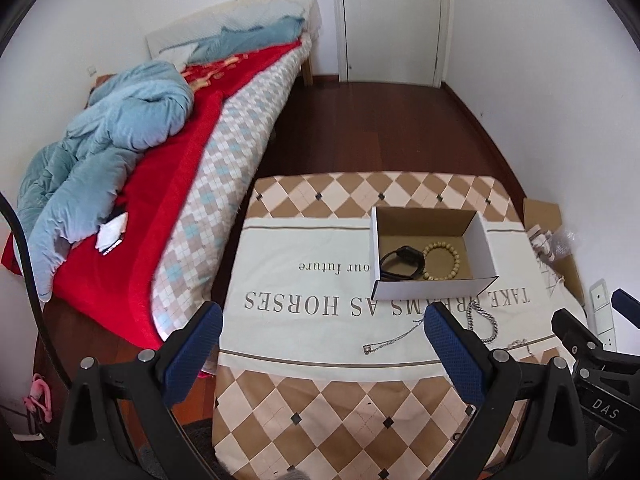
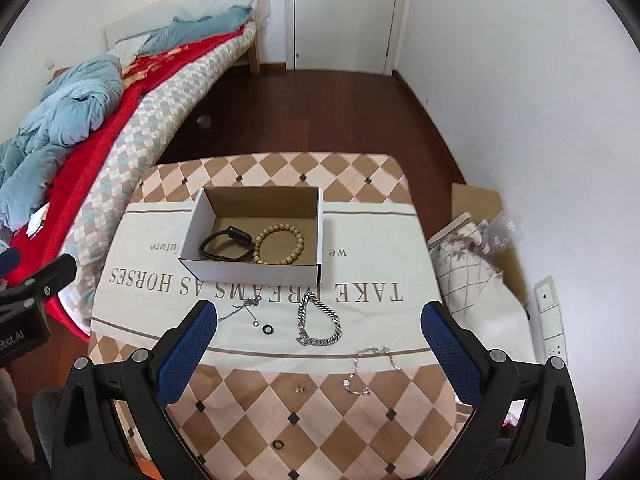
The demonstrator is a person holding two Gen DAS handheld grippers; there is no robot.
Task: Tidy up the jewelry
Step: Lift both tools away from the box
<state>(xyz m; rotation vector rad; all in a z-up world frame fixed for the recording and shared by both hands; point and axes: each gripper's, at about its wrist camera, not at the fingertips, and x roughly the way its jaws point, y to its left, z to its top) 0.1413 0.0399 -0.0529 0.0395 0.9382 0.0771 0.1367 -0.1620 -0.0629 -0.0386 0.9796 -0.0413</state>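
A white cardboard box sits on the cloth-covered table. In it lie a black watch and a wooden bead bracelet. In front of the box lie a thick silver chain, a thin silver necklace, a black ring, a thin silver bracelet, a small earring and another black ring. My left gripper is open and empty above the table's near left. My right gripper is open and empty above the loose jewelry.
A bed with a red blanket and blue quilt stands left of the table. Cardboard and a bag lie on the floor at the right by the wall. A white door is at the far end.
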